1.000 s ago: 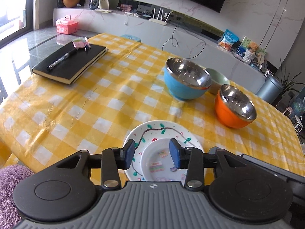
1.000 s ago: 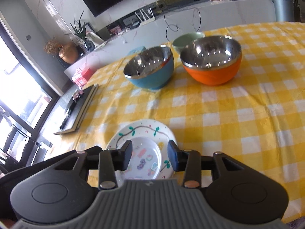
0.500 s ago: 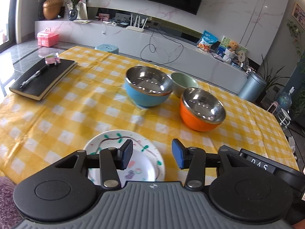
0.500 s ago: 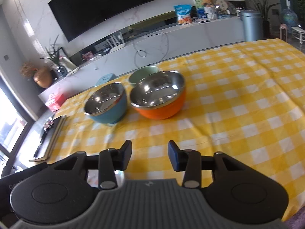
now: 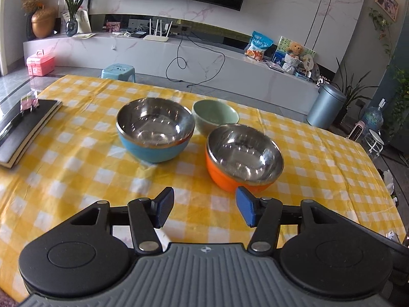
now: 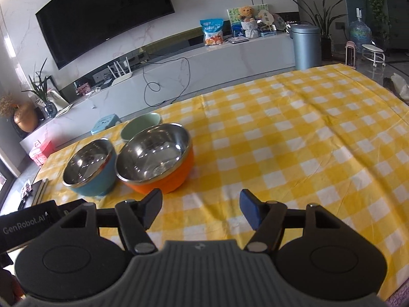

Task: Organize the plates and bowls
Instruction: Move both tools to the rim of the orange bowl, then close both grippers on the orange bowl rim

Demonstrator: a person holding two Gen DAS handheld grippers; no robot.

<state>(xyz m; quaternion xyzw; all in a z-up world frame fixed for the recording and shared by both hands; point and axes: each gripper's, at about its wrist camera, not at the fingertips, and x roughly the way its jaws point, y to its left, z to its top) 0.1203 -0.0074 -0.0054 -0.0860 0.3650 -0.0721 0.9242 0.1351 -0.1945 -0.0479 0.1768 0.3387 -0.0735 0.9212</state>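
Checked tablecloth (image 5: pixel 76 158): orange bowl (image 5: pixel 242 158) just ahead of both tongs, spread, just opening, empty btw.

A table covered in a yellow and white checked cloth (image 5: pixel 76 158). On it stand three bowls close together: a blue bowl (image 5: pixel 154 134) with a steel lining, an orange bowl (image 5: pixel 244 157) with a steel lining beside it, and a pale green bowl (image 5: pixel 215 116) just behind both. A black notebook (image 5: pixel 24 130) lies near the left edge.

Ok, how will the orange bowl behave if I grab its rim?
The orange bowl looks steel-lined and rigid, so probably not fragile. Its polished rim may be slippery. Its rounded underside and narrow base suggest it could tip or rock when pushed.
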